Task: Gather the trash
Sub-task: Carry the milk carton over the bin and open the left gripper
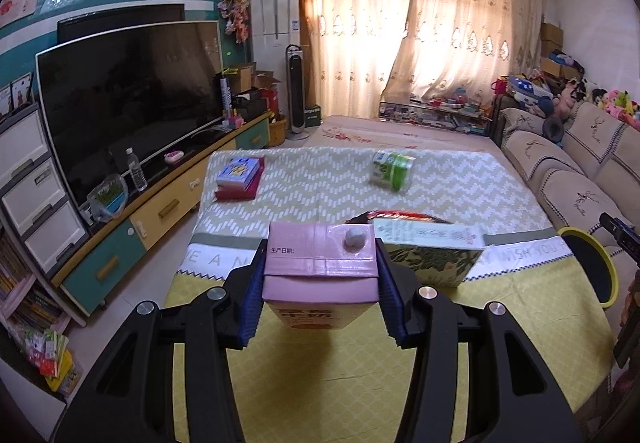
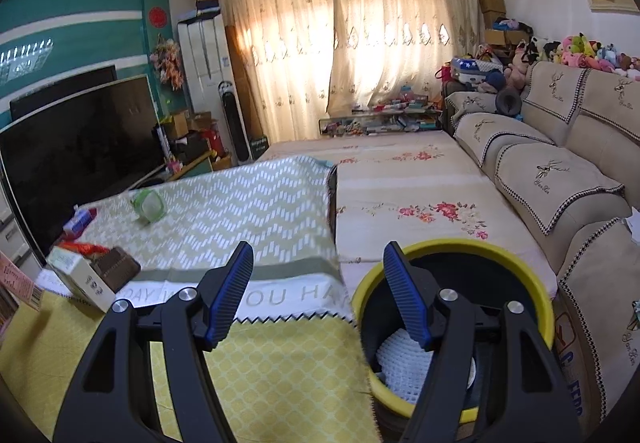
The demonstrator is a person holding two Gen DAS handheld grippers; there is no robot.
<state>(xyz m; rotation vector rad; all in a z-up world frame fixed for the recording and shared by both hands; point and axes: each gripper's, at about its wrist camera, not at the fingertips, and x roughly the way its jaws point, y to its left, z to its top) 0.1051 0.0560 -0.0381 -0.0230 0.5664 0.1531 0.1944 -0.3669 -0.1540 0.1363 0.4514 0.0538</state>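
A low table (image 1: 400,355) draped in a yellow lattice cloth and a green-and-white zigzag cloth fills the middle of the room, with a television (image 1: 128,99) on a long cabinet to its left and a beige sofa (image 1: 580,171) to its right. A yellow-rimmed black bin (image 2: 452,247) stands just beside the table's right edge; white foam netting (image 2: 404,367) lies inside it.

The left gripper (image 1: 320,283) is clamped on a pink milk carton (image 1: 320,267): both blue pads press on the carton's side walls, and the carton stands upright between them, its folded top and small white cap facing the camera, its base lifted clear of the yellow cloth. Just behind the carton lies a box with a leaf pattern (image 1: 432,259), with a red-edged wrapper behind that.

The right gripper (image 2: 318,291) hangs with its jaws apart and nothing between them; its right finger overlaps the bin's rim in the right wrist view, its left finger lies over the lettered band of the cloth.

Farther back on the zigzag cloth rest a green-wrapped roll pack (image 1: 392,169) and a stack of books (image 1: 240,179), well apart from both grippers.
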